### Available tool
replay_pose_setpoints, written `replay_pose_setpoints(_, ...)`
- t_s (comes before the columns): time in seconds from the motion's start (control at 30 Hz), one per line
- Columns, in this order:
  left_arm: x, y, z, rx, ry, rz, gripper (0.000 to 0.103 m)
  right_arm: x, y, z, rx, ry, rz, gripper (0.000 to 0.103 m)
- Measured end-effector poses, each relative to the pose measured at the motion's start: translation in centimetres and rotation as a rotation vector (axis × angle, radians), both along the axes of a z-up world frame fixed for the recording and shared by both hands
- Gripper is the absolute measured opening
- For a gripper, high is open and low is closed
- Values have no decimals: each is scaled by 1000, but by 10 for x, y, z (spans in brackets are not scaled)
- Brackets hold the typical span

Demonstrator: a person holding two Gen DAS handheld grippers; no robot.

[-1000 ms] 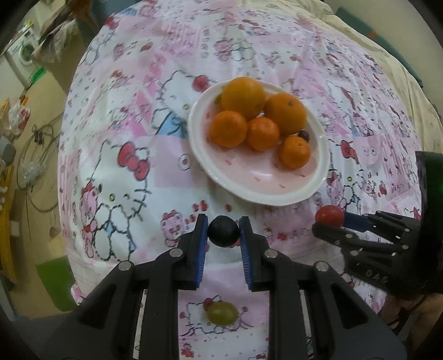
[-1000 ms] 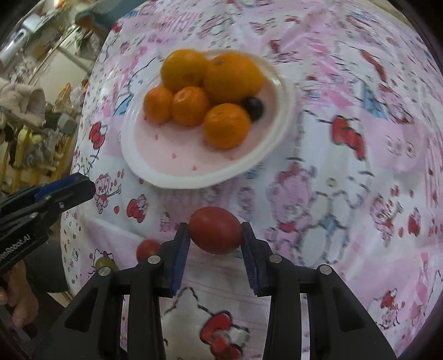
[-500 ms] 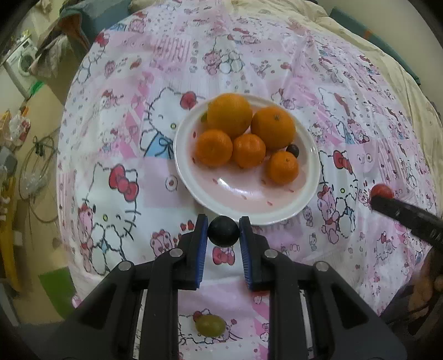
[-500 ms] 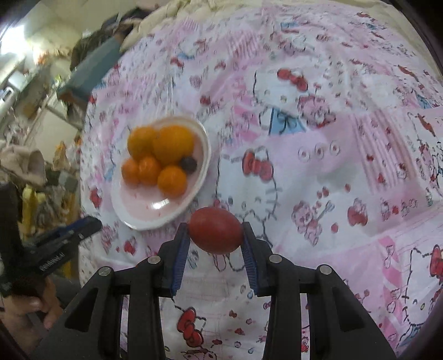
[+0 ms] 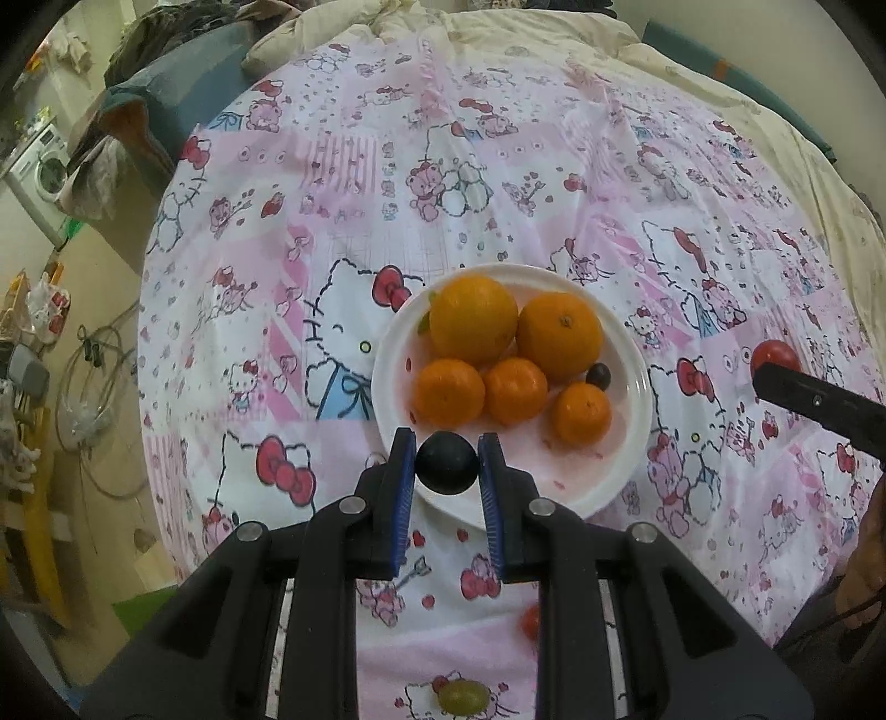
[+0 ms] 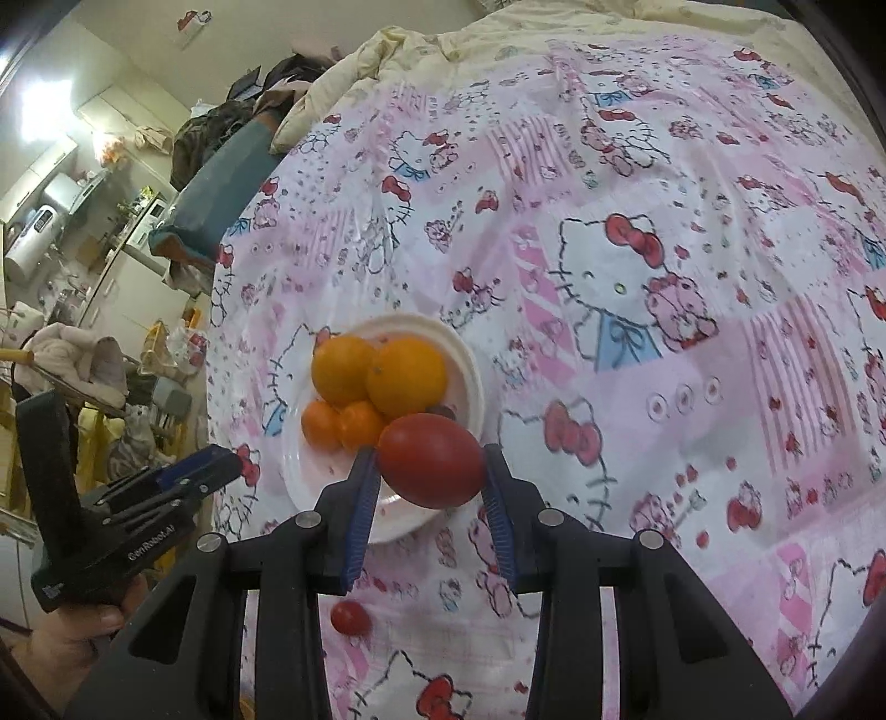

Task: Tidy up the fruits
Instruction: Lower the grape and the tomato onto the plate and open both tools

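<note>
A white plate (image 5: 631, 354) on the Hello Kitty cloth holds several oranges (image 5: 473, 318) and a dark grape (image 5: 598, 375). My left gripper (image 5: 447, 464) is shut on a dark grape (image 5: 447, 463), held above the plate's near rim. My right gripper (image 6: 431, 462) is shut on a red tomato (image 6: 431, 461), held high over the plate (image 6: 470, 365); it shows at the right of the left wrist view (image 5: 775, 356). A small red tomato (image 6: 350, 617) and a green grape (image 5: 463, 696) lie on the cloth near me.
The table is round with a pink patterned cloth (image 5: 387, 194). A cream blanket (image 5: 554, 33) lies at the far side. Beyond the left edge are the floor with cables (image 5: 99, 354) and a washing machine (image 5: 41, 171).
Both grippers have risen and the view has widened. The left gripper moved forward over the plate's near rim with its grape. The right gripper lifted away to the right with the tomato.
</note>
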State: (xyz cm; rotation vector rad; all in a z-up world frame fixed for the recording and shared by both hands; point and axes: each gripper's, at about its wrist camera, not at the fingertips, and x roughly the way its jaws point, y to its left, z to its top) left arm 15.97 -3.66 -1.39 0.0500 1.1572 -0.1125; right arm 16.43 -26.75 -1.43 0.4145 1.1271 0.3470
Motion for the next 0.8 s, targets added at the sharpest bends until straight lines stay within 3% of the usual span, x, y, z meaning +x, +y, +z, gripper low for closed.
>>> replay_pose_setpoints(0.1,10,2,-10,-12,24,7,19,10,4,-5,12,8,2,39)
replay_pose_setpoints(0.2,16,9,-19,-97,44,26,19,19,7,-14,38,36,-1,39)
replay_pose_setpoints(0.37,20,6,-37,-130,82,30,19,27,14,-32,57,80,11,39)
replay_pose_setpoints(0.8,24,-10,-66,-108,107,3,20,36,40,-71,-16,131,56,40)
